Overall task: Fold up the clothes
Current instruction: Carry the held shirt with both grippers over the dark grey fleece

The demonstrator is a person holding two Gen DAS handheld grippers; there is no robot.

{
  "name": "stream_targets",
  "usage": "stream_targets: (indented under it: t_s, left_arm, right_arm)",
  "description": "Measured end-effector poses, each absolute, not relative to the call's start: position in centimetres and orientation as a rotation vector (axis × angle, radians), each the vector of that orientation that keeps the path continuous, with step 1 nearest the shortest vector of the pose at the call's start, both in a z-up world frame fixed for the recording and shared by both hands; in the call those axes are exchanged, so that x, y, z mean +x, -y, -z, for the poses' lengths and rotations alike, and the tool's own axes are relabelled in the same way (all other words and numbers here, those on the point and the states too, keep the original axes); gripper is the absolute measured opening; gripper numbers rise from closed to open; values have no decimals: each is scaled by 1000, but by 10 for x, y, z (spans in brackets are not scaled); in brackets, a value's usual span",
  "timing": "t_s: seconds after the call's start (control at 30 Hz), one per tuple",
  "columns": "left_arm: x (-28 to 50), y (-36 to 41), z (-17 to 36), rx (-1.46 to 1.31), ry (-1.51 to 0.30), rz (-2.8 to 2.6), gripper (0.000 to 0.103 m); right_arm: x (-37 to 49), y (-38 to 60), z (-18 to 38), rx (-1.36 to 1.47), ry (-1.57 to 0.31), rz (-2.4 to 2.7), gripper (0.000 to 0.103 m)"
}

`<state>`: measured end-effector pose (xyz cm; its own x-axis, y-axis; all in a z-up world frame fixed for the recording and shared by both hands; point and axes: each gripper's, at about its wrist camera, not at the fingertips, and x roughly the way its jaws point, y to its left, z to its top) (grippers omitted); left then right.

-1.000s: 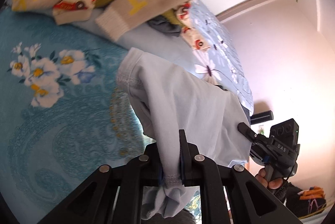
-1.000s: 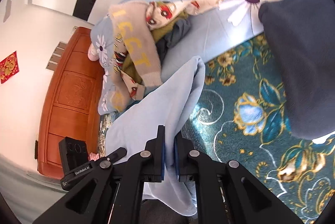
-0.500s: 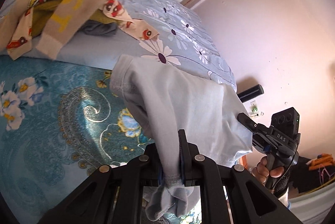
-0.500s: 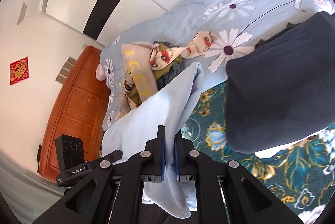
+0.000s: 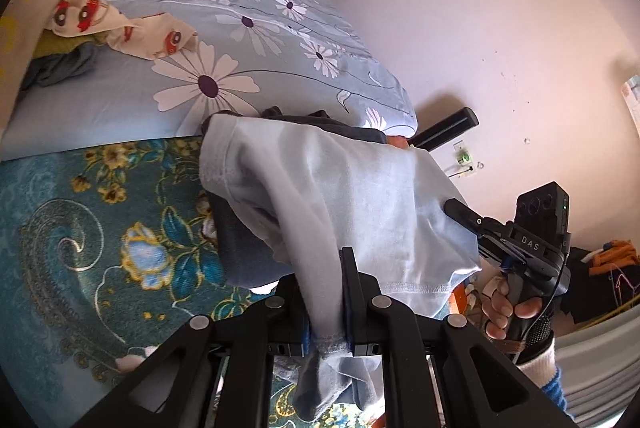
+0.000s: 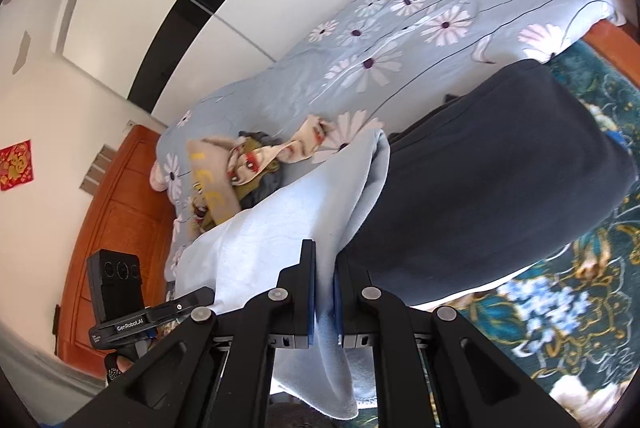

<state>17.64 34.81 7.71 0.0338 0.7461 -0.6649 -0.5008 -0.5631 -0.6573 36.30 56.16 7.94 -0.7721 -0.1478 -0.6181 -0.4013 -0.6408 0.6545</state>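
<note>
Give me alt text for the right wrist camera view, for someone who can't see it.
The right gripper is shut on a light blue garment held up over a bed, and the left gripper is at its far edge. Beyond lie a folded dark navy garment on a teal floral blanket, and a pile of unfolded clothes.

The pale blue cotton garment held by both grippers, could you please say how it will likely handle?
The pale blue cotton garment is probably floppy: it sags between the left gripper and right gripper. Its thin, draping folds suggest it is light, and the loose tail will likely swing.
</note>
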Motion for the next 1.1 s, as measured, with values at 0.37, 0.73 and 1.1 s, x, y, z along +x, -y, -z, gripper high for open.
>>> stream_targets:
  t_s: [0.37,0.73,1.1]
  left_arm:
    - [150,-451,-46,-1429,168,-1621,12]
    - [118,-484,-17,-1418,189,-1667,12]
    - [116,-470,39,-1522,244,-1643,15]
  right_arm:
    - [366,-655,-42,-1037,-1248,-2414,7]
    - [332,-711,-19,-1065,-1209,-2404,8]
    - [339,-723,41,-1078,-1287,-2314,8]
